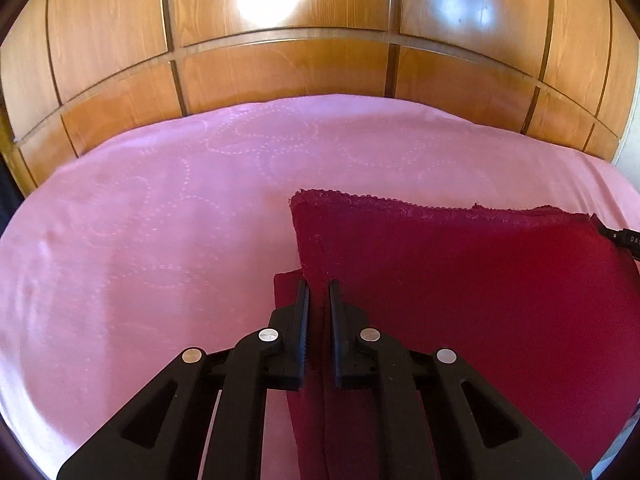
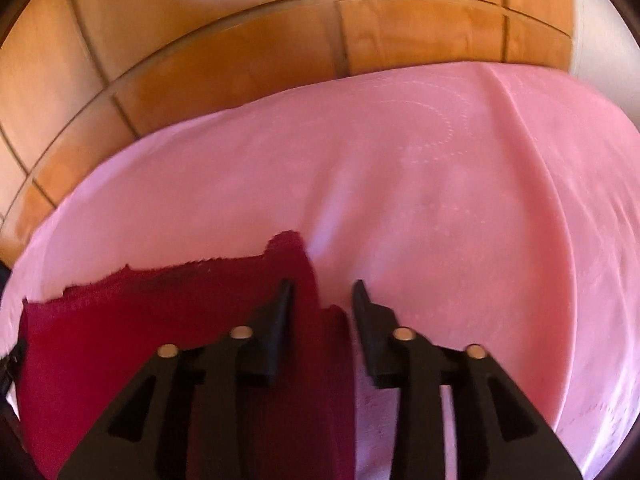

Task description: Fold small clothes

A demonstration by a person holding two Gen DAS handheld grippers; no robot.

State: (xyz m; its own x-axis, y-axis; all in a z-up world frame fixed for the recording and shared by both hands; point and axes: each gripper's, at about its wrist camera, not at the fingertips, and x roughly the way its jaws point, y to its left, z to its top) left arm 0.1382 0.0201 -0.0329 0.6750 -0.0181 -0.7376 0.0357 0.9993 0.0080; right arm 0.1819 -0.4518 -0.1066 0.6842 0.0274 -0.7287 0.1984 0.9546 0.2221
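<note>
Left wrist view: left gripper pinched nearly closed on a fold of one dark red lace-edged garment, lifted at its left side over the pink bedsheet. Right wrist view alone shows right gripper with jaws apart, the garment's right edge between them, unpressed. Beyond: one wooden panelled headboard.

White letters "DAS" on black tag.
</note>
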